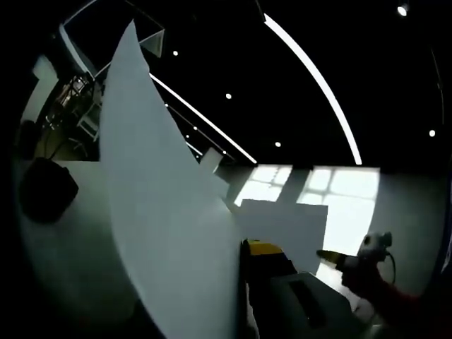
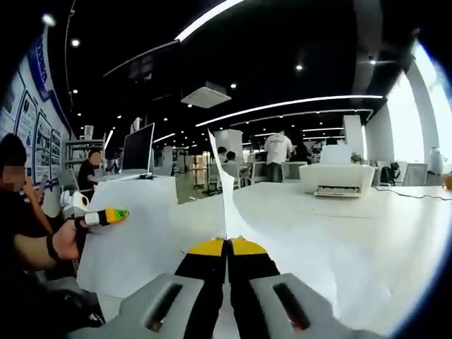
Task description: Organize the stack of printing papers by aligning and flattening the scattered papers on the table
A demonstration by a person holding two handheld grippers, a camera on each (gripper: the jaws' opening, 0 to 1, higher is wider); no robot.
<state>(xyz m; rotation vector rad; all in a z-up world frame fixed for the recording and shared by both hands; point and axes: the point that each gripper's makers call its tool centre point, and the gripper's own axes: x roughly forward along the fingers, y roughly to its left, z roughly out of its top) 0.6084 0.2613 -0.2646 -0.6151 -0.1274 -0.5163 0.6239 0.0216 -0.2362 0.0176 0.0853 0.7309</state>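
Note:
In the left gripper view a large white paper sheet (image 1: 162, 212) stands upright and curls away to the upper left. My left gripper (image 1: 247, 248) is shut on its lower edge; one yellow-tipped jaw shows and the sheet hides the other. A hand carries my right gripper (image 1: 328, 256) in from the right, beside a flat white sheet (image 1: 286, 229). In the right gripper view my right gripper (image 2: 227, 247) is shut on a sheet (image 2: 220, 176) seen edge-on. The left gripper (image 2: 116, 214), in a person's hand, touches a wide sheet (image 2: 152, 240) over the white table (image 2: 367, 233).
A white printer (image 2: 336, 179) sits on the table at the back right. A monitor (image 2: 138, 150) stands at the back left, with people (image 2: 277, 150) standing behind. A person's arm (image 2: 39, 247) fills the near left. A dark object (image 1: 46, 191) lies at the table's left.

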